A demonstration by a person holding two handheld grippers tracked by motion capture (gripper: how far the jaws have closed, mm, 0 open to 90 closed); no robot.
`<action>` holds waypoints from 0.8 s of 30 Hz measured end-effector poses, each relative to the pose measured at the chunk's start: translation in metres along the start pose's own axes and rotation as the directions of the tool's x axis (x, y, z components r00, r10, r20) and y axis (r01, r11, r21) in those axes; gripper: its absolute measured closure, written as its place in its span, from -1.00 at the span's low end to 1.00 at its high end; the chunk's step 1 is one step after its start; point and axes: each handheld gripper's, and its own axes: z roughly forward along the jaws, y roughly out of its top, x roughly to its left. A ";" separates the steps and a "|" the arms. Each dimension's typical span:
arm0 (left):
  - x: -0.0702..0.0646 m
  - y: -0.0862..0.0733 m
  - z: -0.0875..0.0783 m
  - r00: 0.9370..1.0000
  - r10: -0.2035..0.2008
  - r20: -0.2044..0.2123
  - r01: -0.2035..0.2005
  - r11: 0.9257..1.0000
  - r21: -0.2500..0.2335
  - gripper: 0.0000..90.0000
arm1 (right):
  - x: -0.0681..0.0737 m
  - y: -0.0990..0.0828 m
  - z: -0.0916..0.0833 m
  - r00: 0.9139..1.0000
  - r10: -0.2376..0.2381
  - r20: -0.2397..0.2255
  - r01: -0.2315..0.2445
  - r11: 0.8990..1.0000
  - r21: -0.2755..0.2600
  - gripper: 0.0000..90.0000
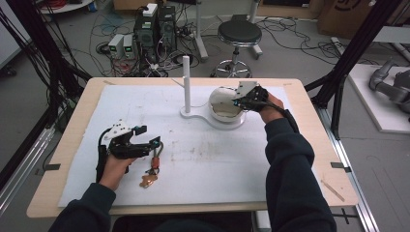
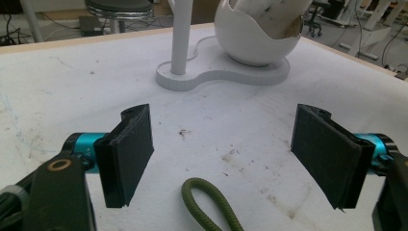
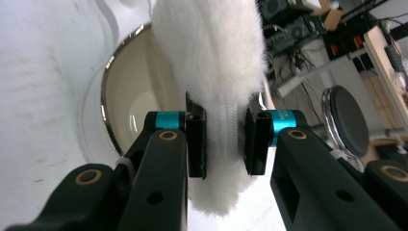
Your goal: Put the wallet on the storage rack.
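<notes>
My left gripper (image 1: 153, 143) (image 2: 223, 159) is open at the table's left, low over the white mat (image 1: 203, 159). A loop of olive cord (image 2: 211, 204) lies between its jaws, part of a keyring (image 1: 151, 169) with a red clip and a brown tag on the mat. At the back, a white egg-shaped bowl (image 1: 220, 104) (image 2: 250, 41) sits on a white stand with an upright post (image 1: 186, 79). My right gripper (image 1: 240, 102) (image 3: 226, 139) is shut on a white fluffy pad with a zip (image 3: 211, 53), held at the bowl's opening (image 3: 130, 106).
The mat covers a wooden table (image 1: 309, 111). Behind the table stand a black stool (image 1: 239, 34), computers (image 1: 154, 29) and loose cables. Black frame posts (image 1: 358, 48) rise at the right and left. The mat's middle and front right offer free room.
</notes>
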 end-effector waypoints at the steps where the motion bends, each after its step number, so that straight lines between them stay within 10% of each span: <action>1: 0.000 0.000 0.000 1.000 0.000 0.000 0.000 1.000 0.000 -0.50 | 0.003 0.002 0.005 1.000 -0.013 -0.002 0.013 1.000 0.021 0.69; 5: 0.000 0.000 -0.001 1.000 -0.006 0.001 0.006 1.000 -0.005 -0.50 | 0.011 0.005 0.015 1.000 -0.015 0.002 0.015 0.998 0.061 0.64; 8: 0.001 -0.001 -0.001 1.000 -0.013 0.002 0.013 1.000 -0.006 -0.50 | 0.012 0.002 0.012 0.996 0.086 -0.013 -0.086 0.996 0.033 0.30; 9: 0.001 -0.001 -0.001 1.000 -0.018 0.004 0.018 1.000 -0.008 -0.50 | 0.009 -0.006 0.005 0.970 0.239 -0.041 -0.241 0.970 -0.037 0.11; 10: 0.001 -0.001 -0.002 1.000 -0.018 0.003 0.018 1.000 -0.007 -0.50 | 0.009 -0.006 0.005 0.970 0.239 -0.041 -0.241 0.970 -0.037 0.11; 11: 0.001 -0.001 -0.002 1.000 -0.019 0.004 0.019 1.000 -0.007 -0.50 | 0.004 -0.011 0.001 0.905 0.408 -0.120 -0.417 0.907 -0.058 0.12; 12: 0.000 -0.001 -0.001 1.000 -0.020 0.004 0.020 1.000 -0.008 -0.50 | 0.004 -0.011 0.001 0.905 0.408 -0.120 -0.417 0.907 -0.058 0.12; 15: 0.000 -0.001 -0.002 1.000 -0.013 0.004 0.013 1.000 -0.003 -0.50 | 0.001 -0.014 -0.002 0.831 0.515 -0.210 -0.540 0.837 -0.084 0.34; 16: 0.000 -0.001 -0.002 1.000 -0.017 0.005 0.017 1.000 -0.008 -0.50 | 0.003 -0.015 0.001 0.818 0.525 -0.232 -0.553 0.830 -0.070 0.46; 18: 0.000 -0.001 -0.002 1.000 -0.020 0.006 0.020 1.000 -0.007 -0.50 | 0.004 -0.014 0.002 0.832 0.512 -0.215 -0.532 0.846 -0.042 0.50; 19: 0.001 -0.001 -0.002 1.000 -0.023 0.008 0.023 1.000 -0.009 -0.50 | 0.008 -0.010 0.002 0.876 0.457 -0.155 -0.464 0.886 -0.006 0.53; 20: 0.001 -0.001 -0.002 1.000 -0.024 0.008 0.024 1.000 -0.007 -0.50 | 0.008 -0.010 0.002 0.876 0.457 -0.155 -0.464 0.886 -0.006 0.53; 21: 0.001 -0.001 -0.001 1.000 -0.023 0.007 0.023 1.000 -0.005 -0.50 | 0.010 -0.006 -0.002 0.897 0.425 -0.119 -0.427 0.904 0.009 0.46; 24: 0.001 -0.001 -0.002 1.000 -0.023 0.008 0.023 1.000 -0.004 -0.50 | 0.011 -0.006 -0.007 0.887 0.447 -0.116 -0.451 0.892 -0.009 0.18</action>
